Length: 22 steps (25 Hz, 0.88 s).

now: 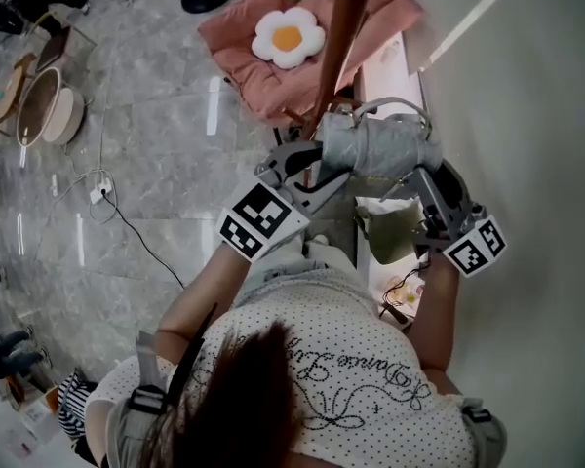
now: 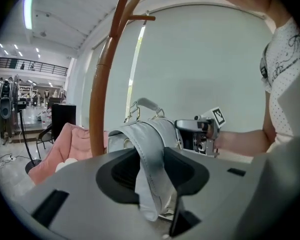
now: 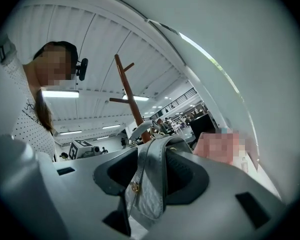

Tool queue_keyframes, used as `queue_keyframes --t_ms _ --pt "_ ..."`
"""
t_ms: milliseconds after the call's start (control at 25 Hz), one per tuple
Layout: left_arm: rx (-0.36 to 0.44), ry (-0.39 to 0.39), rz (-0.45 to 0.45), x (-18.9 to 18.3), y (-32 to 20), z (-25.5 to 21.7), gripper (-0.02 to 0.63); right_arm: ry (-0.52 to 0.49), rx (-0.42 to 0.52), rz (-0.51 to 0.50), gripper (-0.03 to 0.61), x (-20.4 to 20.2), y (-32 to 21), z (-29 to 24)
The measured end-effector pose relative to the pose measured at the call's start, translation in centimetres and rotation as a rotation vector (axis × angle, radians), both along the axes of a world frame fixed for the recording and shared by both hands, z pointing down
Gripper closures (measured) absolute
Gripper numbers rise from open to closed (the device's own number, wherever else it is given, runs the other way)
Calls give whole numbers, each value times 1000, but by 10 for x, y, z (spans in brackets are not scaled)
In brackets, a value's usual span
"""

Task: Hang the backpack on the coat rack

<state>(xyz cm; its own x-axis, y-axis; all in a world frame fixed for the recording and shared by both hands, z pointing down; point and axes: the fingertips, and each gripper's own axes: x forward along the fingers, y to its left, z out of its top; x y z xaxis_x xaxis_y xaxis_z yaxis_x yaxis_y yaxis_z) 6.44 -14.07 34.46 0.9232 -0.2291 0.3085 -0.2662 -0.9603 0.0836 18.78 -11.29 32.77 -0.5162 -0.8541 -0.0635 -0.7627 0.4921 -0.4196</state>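
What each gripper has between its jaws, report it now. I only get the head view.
Observer: The left gripper is clamped on a grey strap of the backpack.
Operator: Now the right one.
Observer: The right gripper is clamped on another strap, the one with a gold stud.
Operator: Give me the pegs against the bag.
Observer: In the left gripper view the pegs of the coat rack stand well above the backpack's top handle, and the pegs in view are bare.
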Motion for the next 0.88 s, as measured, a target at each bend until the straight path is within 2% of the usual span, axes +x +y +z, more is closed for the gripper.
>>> queue_keyframes --t_ms 120,240,440,880 --pt "-17 -6 39 -1 1 3 466 51 -8 25 402 -2 1 -2" --pt "-32 -3 48 -2 1 2 466 56 -18 28 400 -2 -2 -2" --pt "-43 -15 27 -4 -5 9 469 42 -27 0 400 -3 -11 6" --pt "-69 33 -50 15 1 5 476 23 -35 -114 397 21 -26 9"
